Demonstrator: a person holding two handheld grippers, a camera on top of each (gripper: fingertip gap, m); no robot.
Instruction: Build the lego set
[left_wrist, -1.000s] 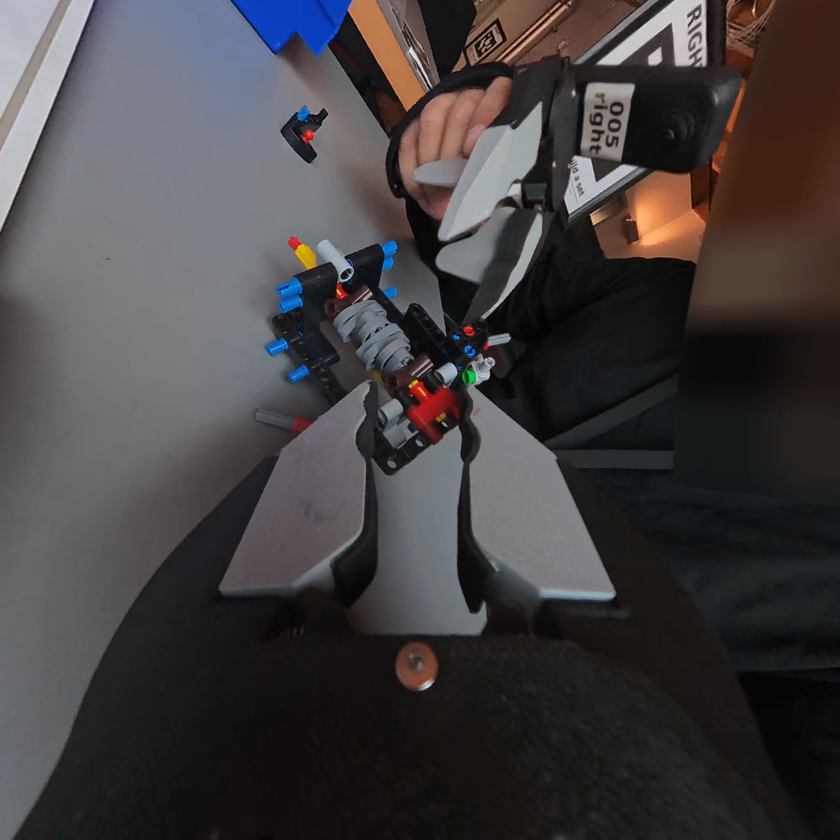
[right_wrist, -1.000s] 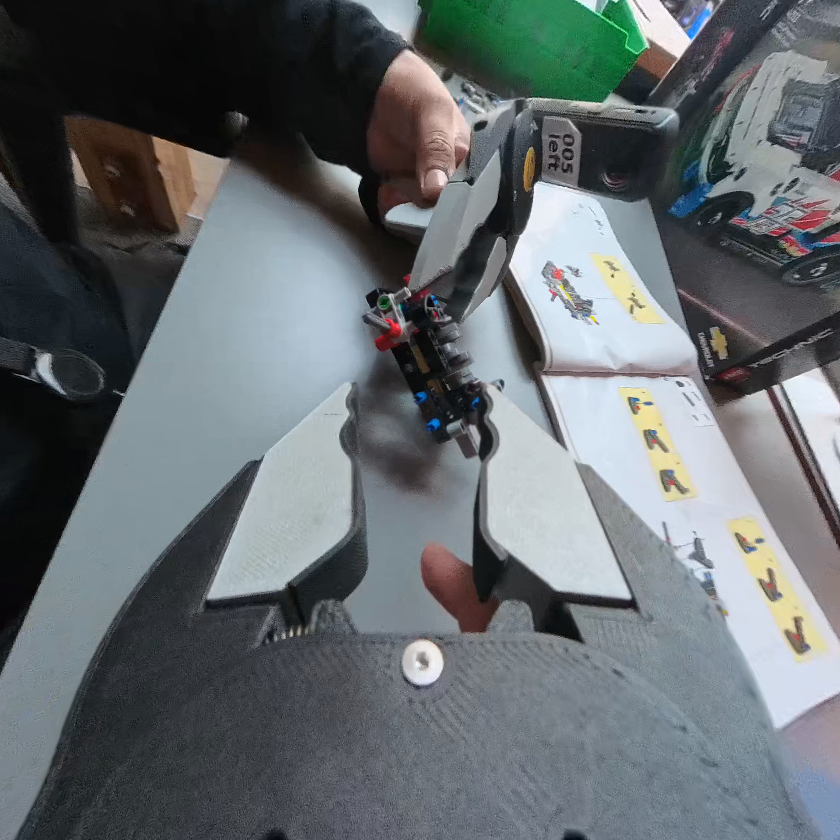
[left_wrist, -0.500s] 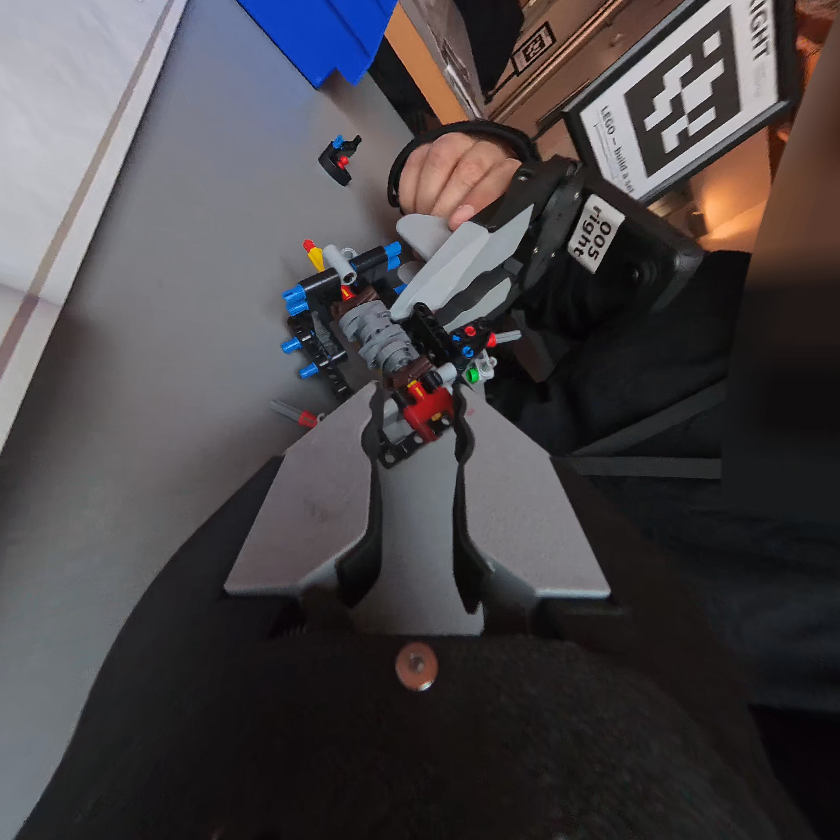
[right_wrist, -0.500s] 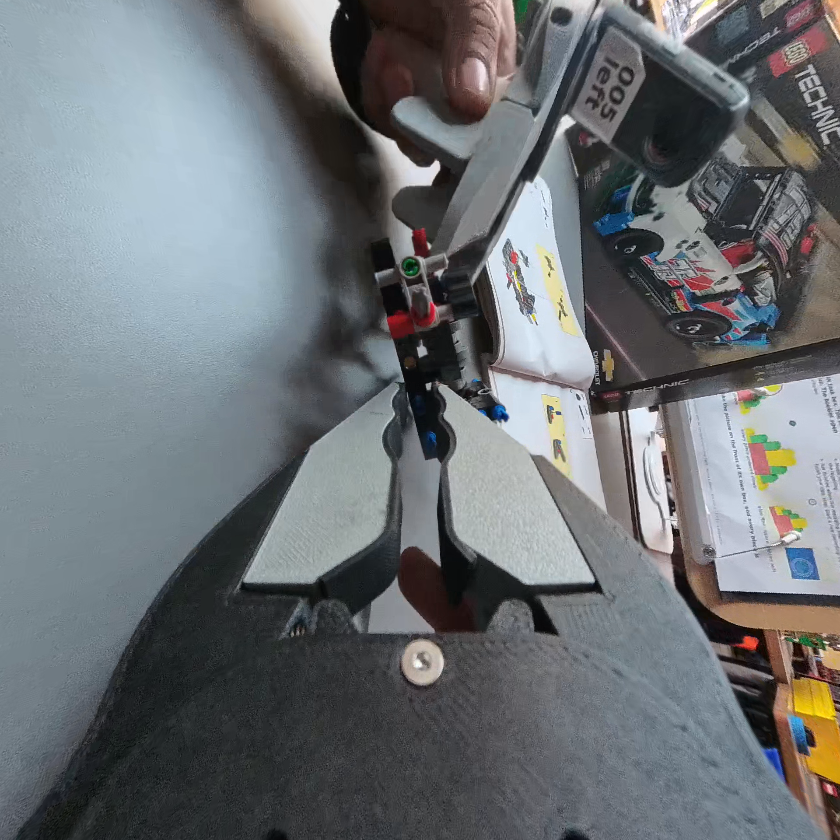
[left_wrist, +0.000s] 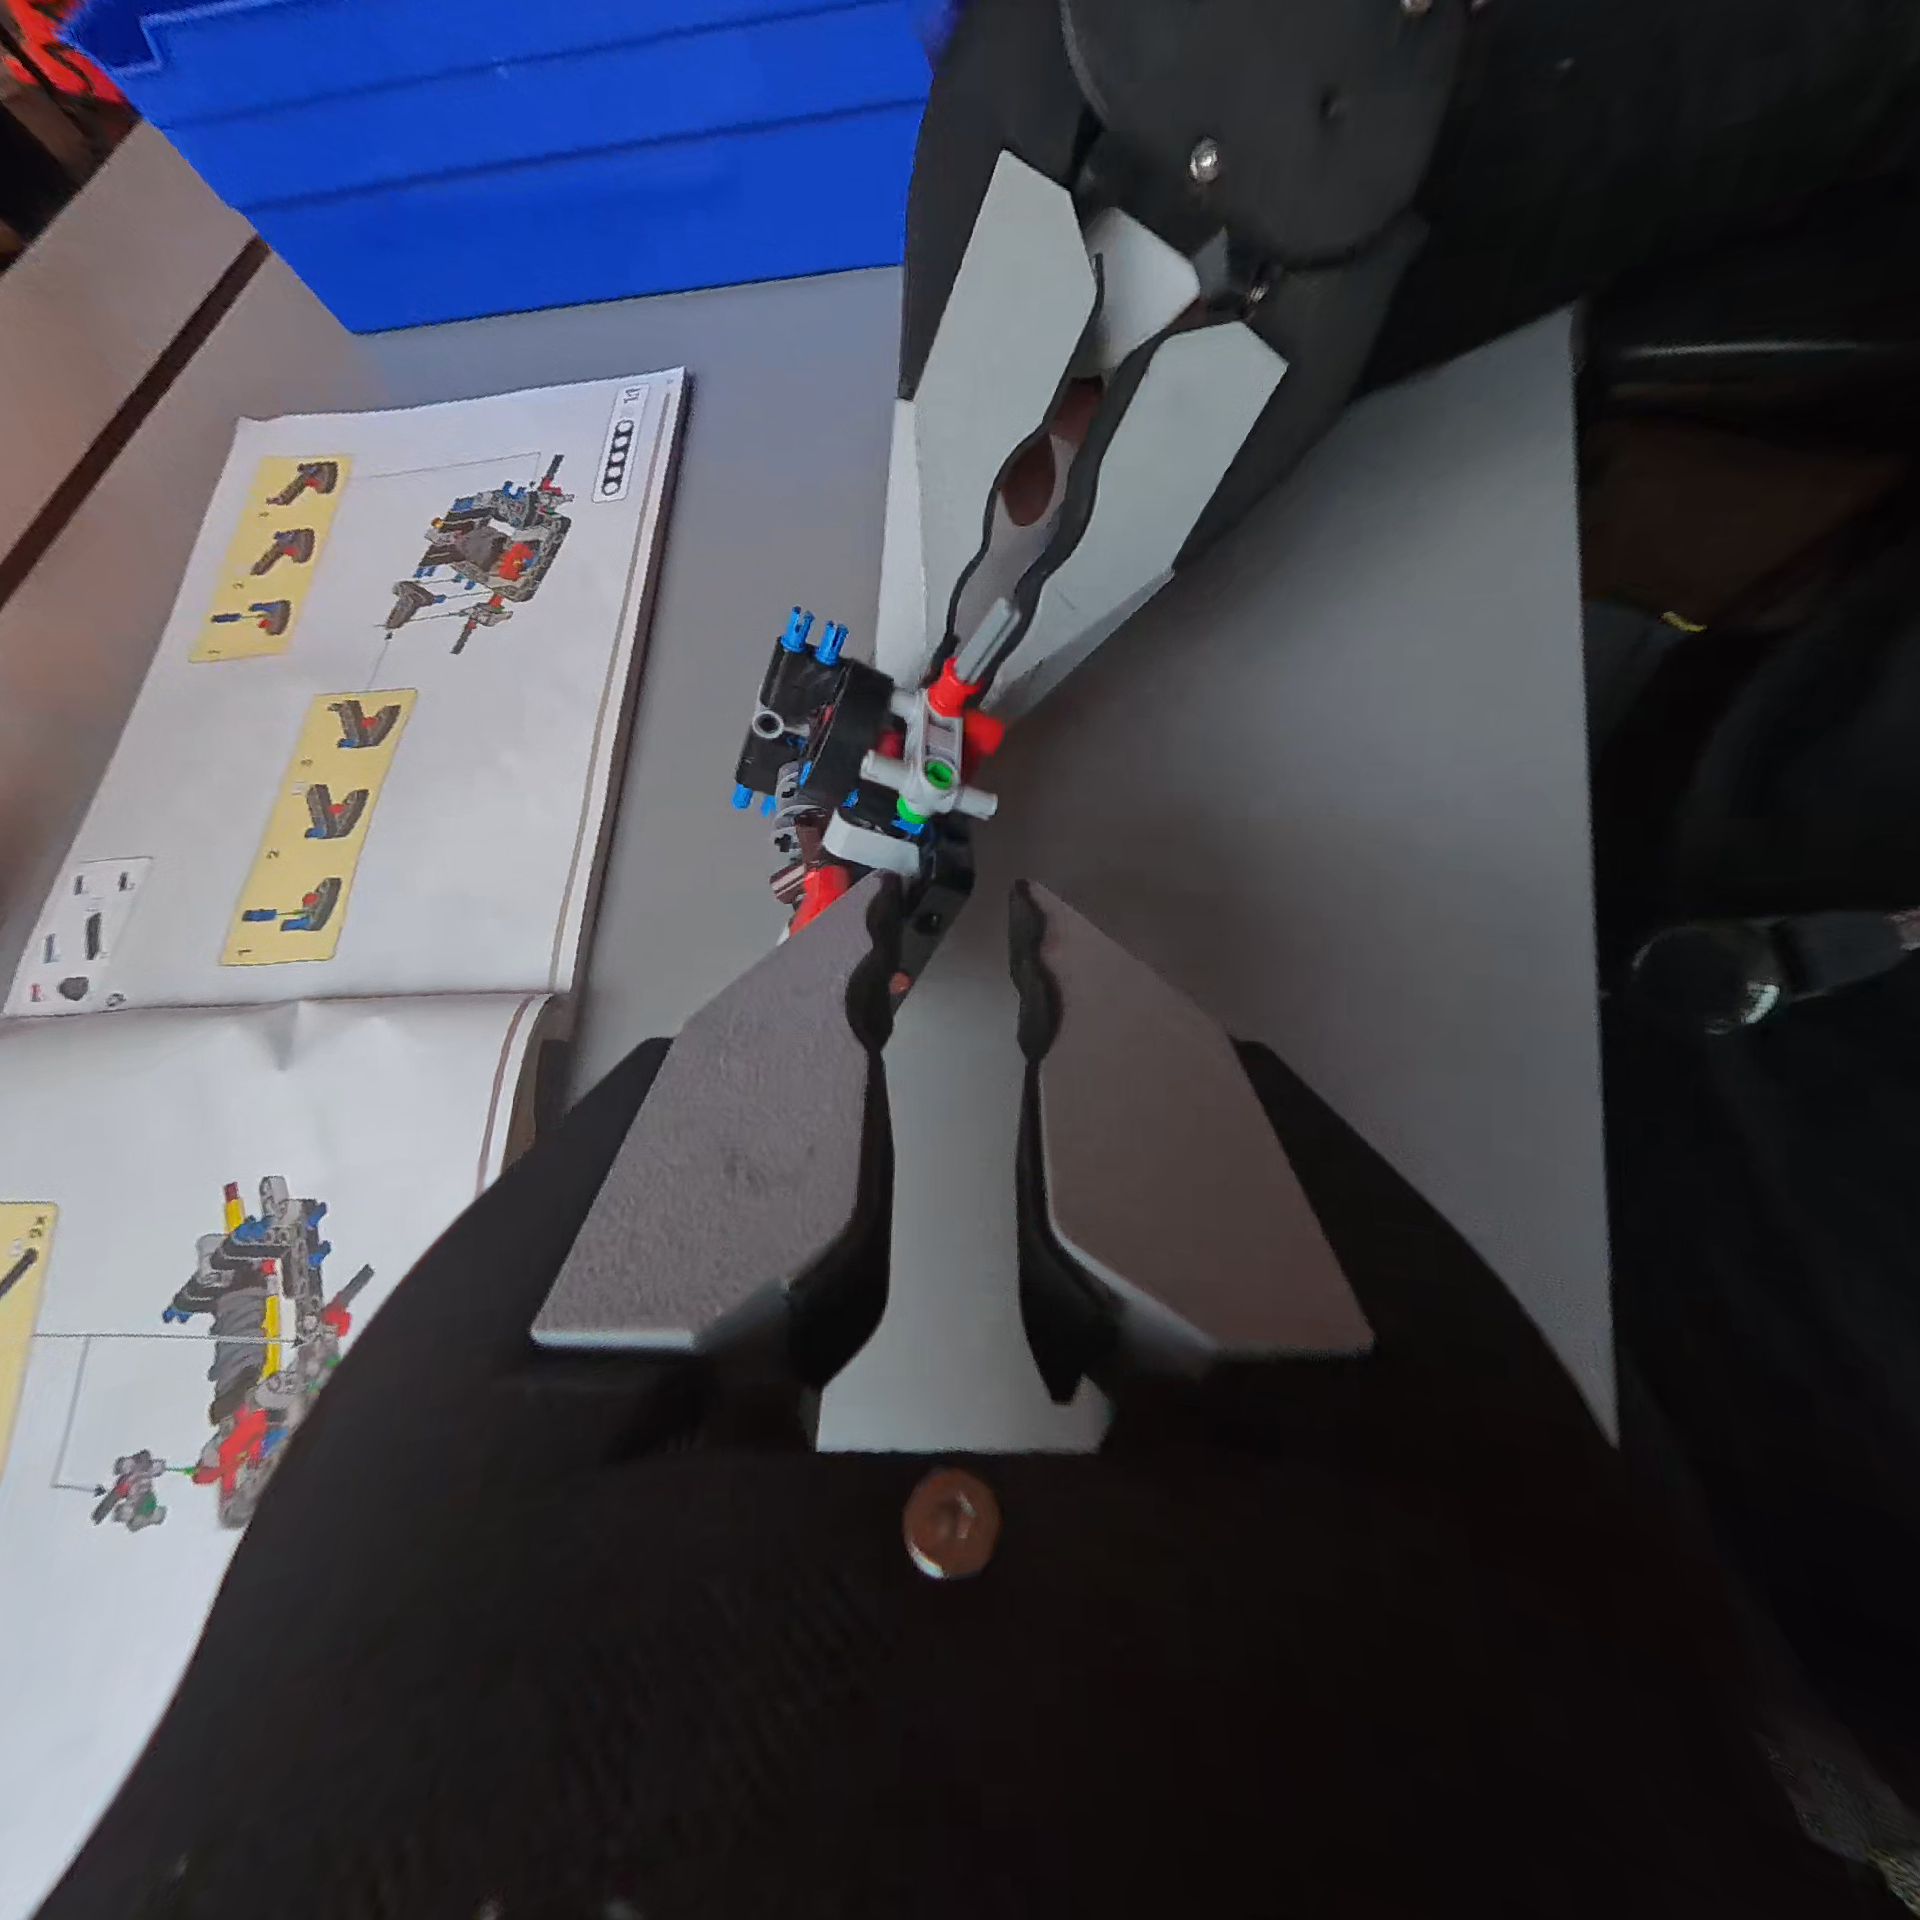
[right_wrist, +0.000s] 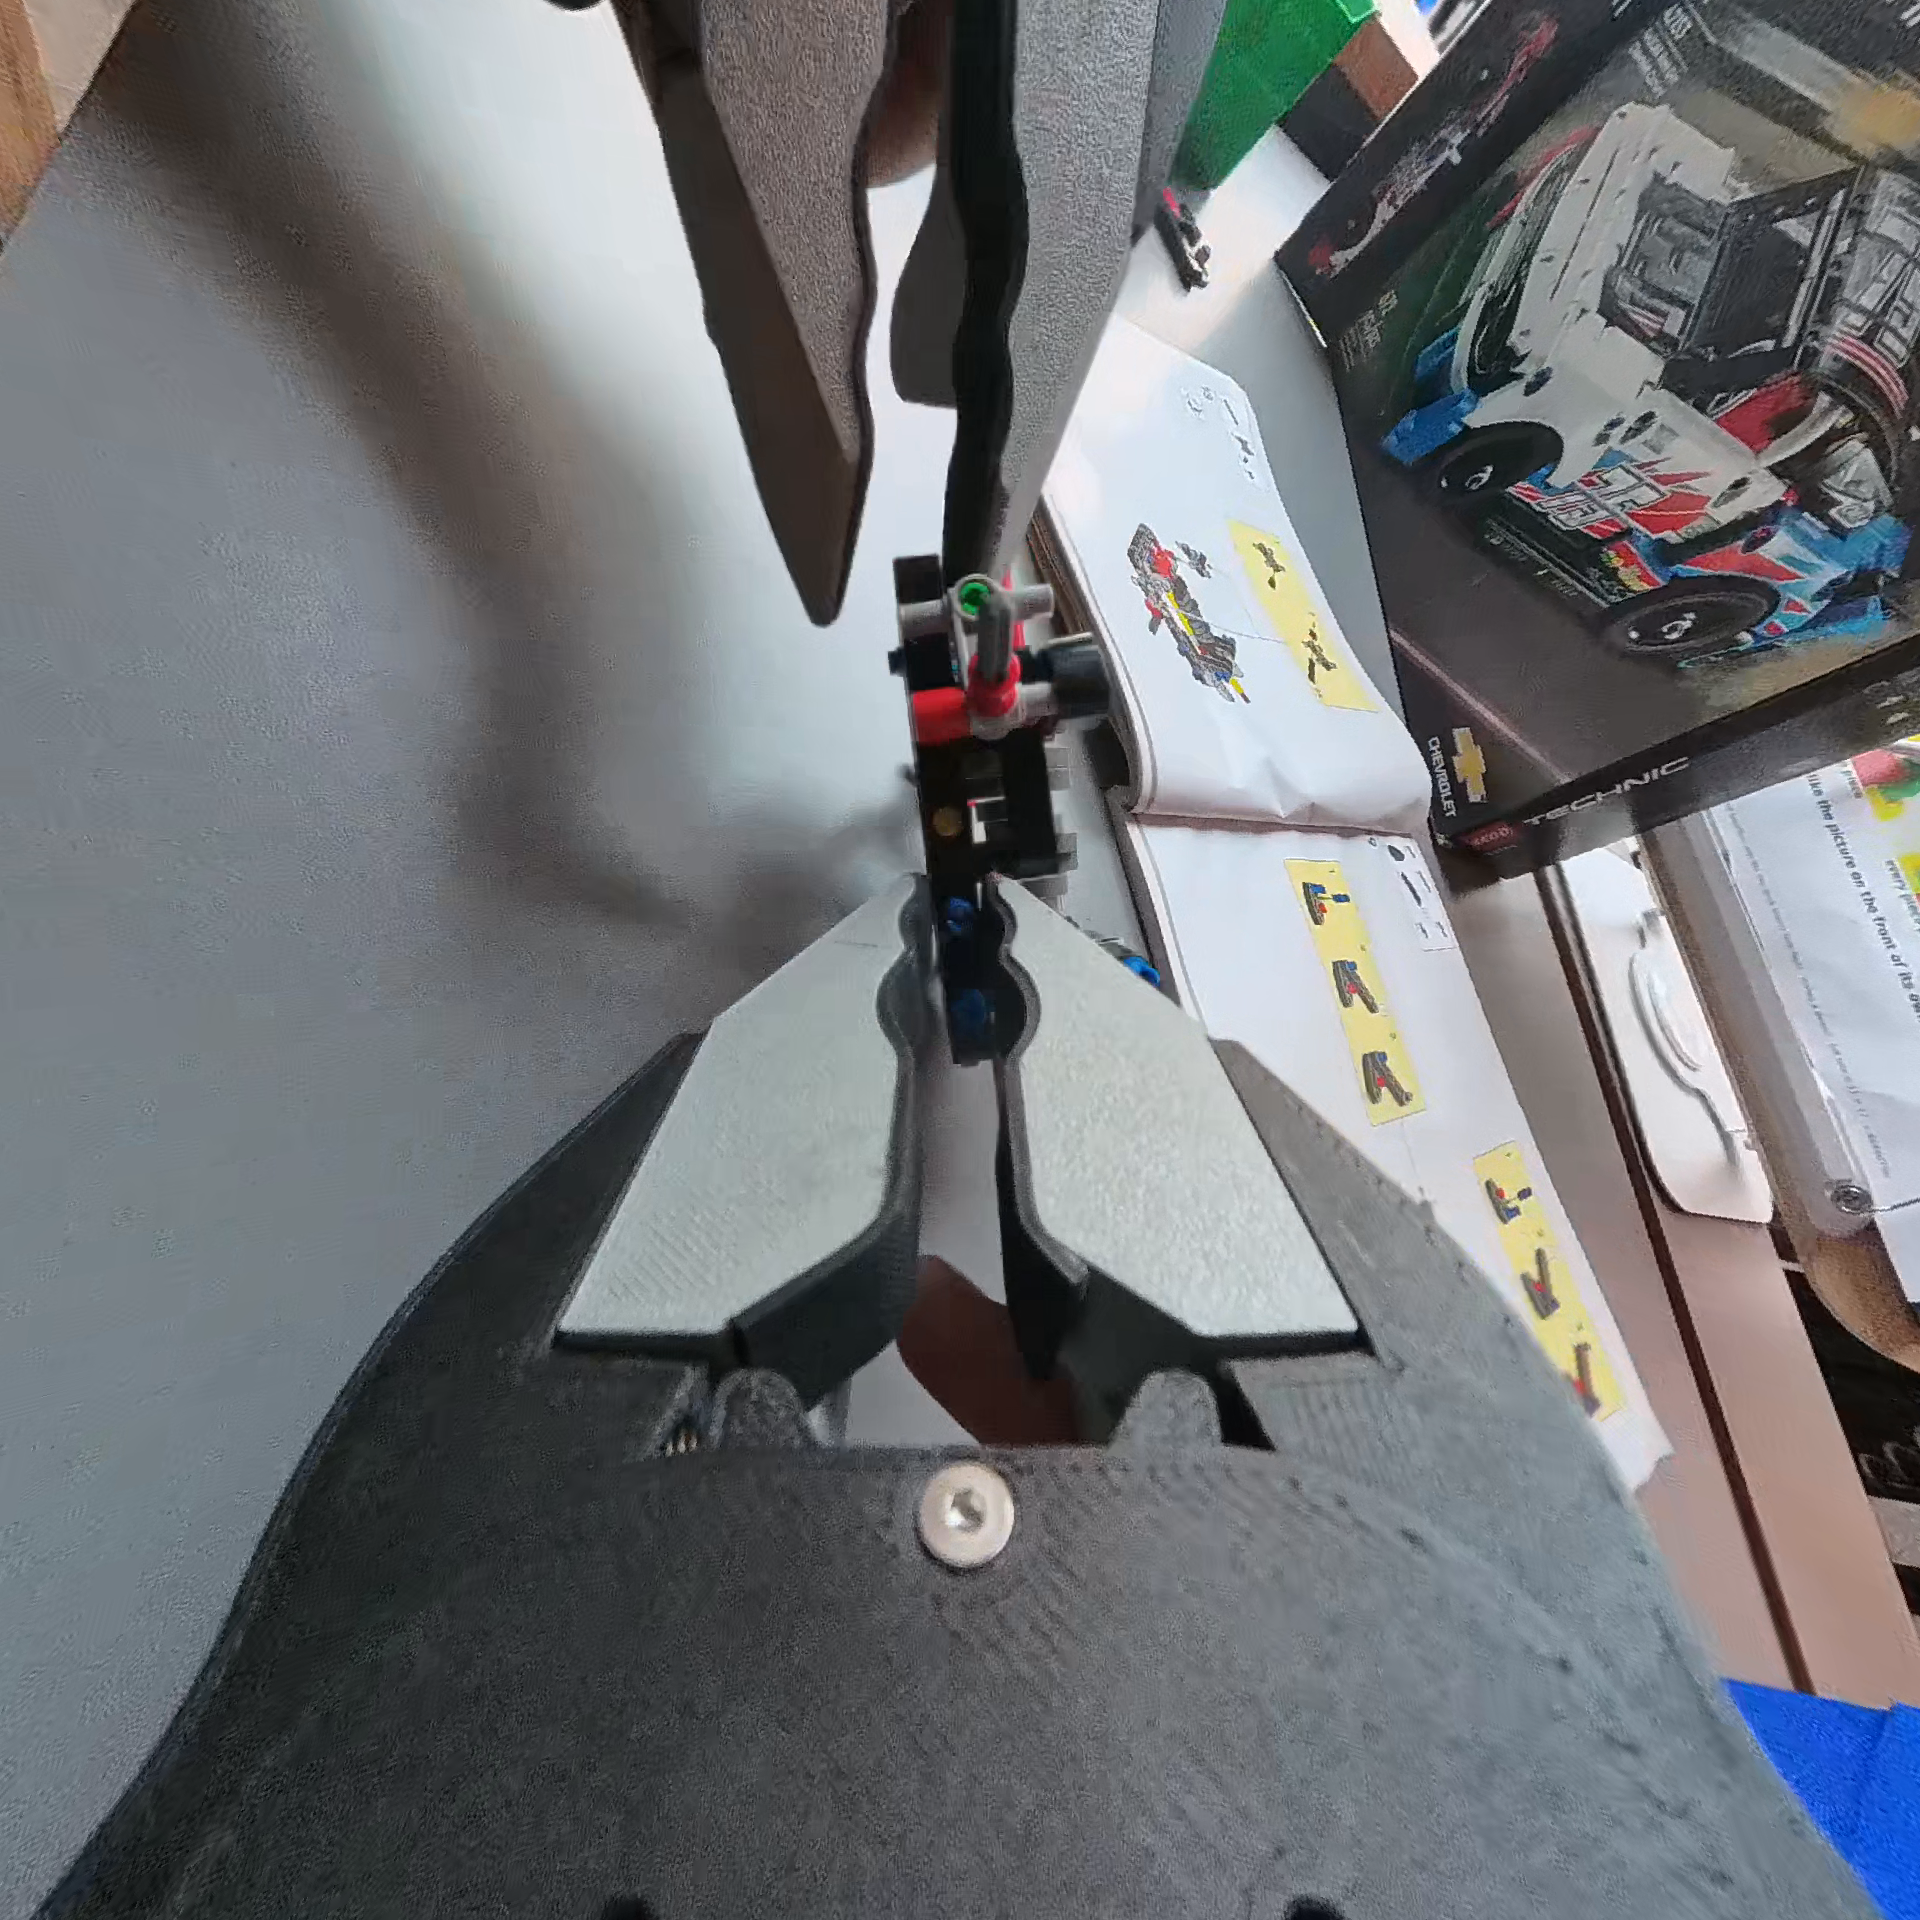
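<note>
The lego assembly, a black frame with red, blue and grey parts, hangs above the grey table, pinched between the two tools. The right gripper is clamped on the frame's black lower edge. The left gripper has a clear gap between its tips (only its left finger touches the black beam), so it looks released. An open instruction booklet lies beside a blue bin.
</note>
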